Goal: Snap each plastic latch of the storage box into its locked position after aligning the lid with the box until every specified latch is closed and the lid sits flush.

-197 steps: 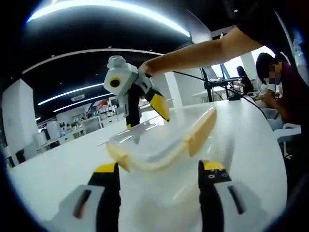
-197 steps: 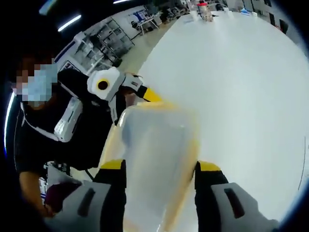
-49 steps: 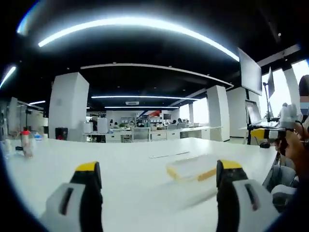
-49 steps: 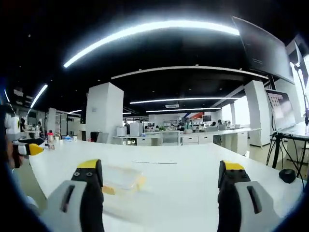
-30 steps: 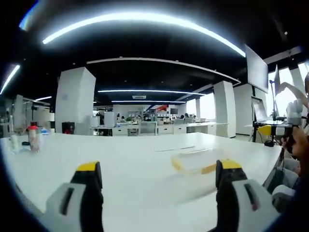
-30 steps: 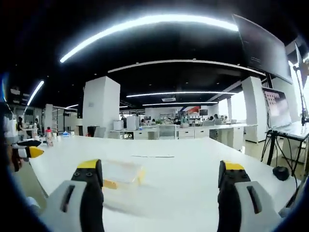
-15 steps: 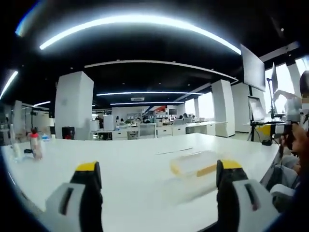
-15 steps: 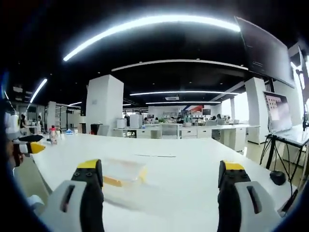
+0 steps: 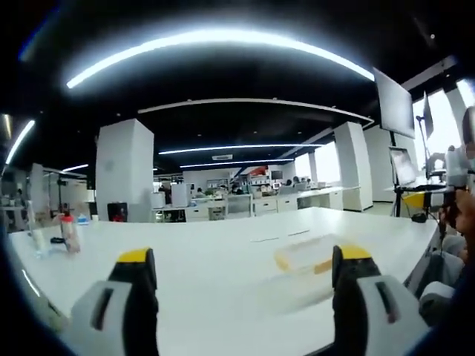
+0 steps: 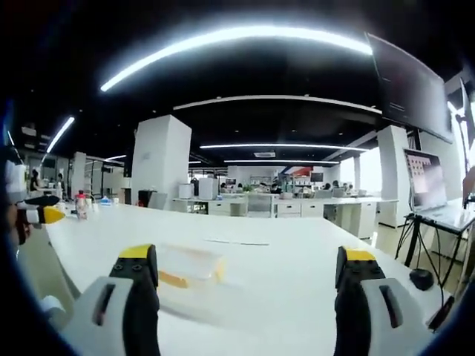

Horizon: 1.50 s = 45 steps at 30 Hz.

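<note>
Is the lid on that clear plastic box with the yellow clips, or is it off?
On: the clear plastic box with yellow clips lies flat on the white table, lid seated. Whether each clip is snapped, cannot tell.

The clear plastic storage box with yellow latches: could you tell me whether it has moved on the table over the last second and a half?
Cannot tell. The clear plastic storage box with yellow latches keeps its spot beside the thin strip on the white table; small shifts match camera motion.

clear storage box (image 10: pixel 189 268) with yellow latches on white table (image 10: pixel 297 259).
</note>
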Each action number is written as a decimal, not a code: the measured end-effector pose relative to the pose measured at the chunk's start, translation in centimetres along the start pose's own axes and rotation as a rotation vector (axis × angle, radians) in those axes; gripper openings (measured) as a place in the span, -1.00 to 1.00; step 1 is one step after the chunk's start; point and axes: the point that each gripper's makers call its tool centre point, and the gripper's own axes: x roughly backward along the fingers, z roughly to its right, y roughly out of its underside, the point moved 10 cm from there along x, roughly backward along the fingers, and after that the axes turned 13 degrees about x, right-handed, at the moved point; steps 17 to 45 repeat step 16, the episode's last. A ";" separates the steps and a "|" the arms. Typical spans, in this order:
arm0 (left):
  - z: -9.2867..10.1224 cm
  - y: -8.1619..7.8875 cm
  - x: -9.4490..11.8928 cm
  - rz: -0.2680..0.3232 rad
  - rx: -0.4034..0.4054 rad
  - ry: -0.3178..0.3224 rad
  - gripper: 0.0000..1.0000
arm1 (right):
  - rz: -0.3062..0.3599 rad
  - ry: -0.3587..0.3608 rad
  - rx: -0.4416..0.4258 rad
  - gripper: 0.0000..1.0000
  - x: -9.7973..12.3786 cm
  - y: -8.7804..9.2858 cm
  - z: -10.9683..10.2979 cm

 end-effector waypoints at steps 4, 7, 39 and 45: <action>0.2 0.1 -0.3 -0.005 -0.026 -0.018 0.96 | 0.001 0.001 0.000 1.00 0.1 0.0 0.4; 0.2 0.4 -0.5 -0.008 -0.026 -0.013 0.94 | -0.008 -0.001 0.011 1.00 0.0 0.2 0.8; 0.7 0.7 -0.9 -0.010 -0.066 -0.011 0.96 | -0.008 0.005 0.017 1.00 0.4 0.3 1.3; 0.7 0.7 -0.9 -0.010 -0.066 -0.011 0.96 | -0.008 0.005 0.017 1.00 0.4 0.3 1.3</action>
